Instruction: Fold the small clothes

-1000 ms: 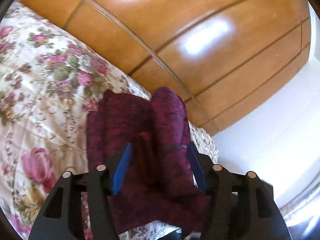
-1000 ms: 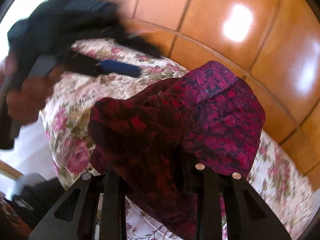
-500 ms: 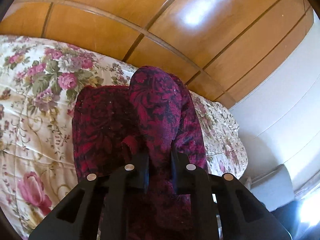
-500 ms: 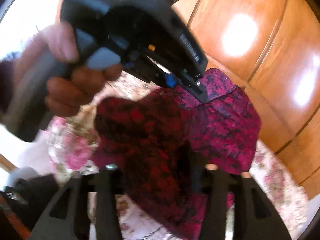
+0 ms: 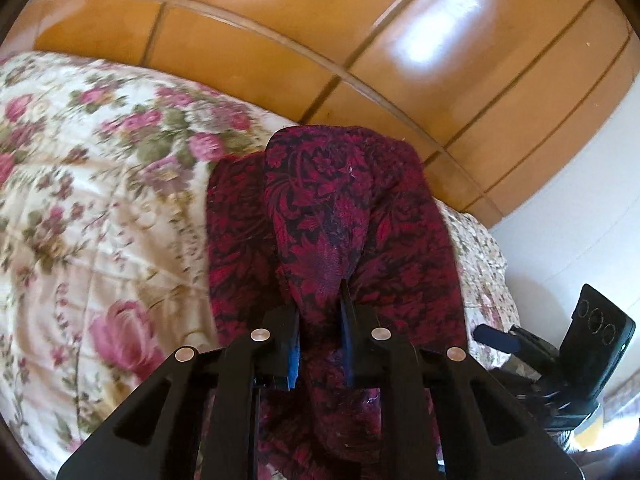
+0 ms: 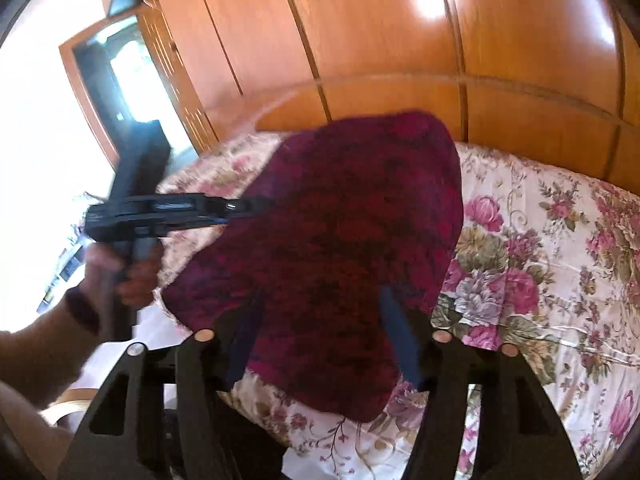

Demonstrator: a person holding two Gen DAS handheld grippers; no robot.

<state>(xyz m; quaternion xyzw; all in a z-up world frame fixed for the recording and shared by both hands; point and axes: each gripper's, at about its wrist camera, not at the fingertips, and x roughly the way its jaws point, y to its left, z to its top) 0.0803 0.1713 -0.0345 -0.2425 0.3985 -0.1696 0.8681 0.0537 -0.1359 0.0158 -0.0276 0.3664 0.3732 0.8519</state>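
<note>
Fingers of the left gripper (image 5: pixel 319 322) sit narrow, pinched on a bunched ridge of the garment (image 5: pixel 332 216), a dark red patterned knit. Cloth rises from between the blue pads and drapes forward over itself, so this grip looks like the one carrying an edge across for a fold. Right gripper (image 6: pixel 320 332) has its fingers wide apart, blue pads standing either side of the cloth with a clear gap; nothing is clamped there, though the fabric lies between and just ahead of them. From the right wrist view the left gripper (image 6: pixel 168 212) comes in from the left, its tip meeting the garment's near-left edge, with the person's hand (image 6: pixel 120 268) around the handle. Garment (image 6: pixel 344 248) rests on the floral bedspread (image 6: pixel 540 248), near the bed's edge, bunched up and not yet lying flat. Wood-panelled headboard or wardrobe (image 5: pixel 360 40) stands behind the bed; cannot tell which. Judgement: fold is mid-way, one side lifted by the left, the right opened either to release or to take a fresh hold. Next move likely needs the left to lay its pinch down flat and the right to pin or smooth the layer. Risk: knit is soft and clingy, and may slump or drag when released, spoiling the crease.
</note>
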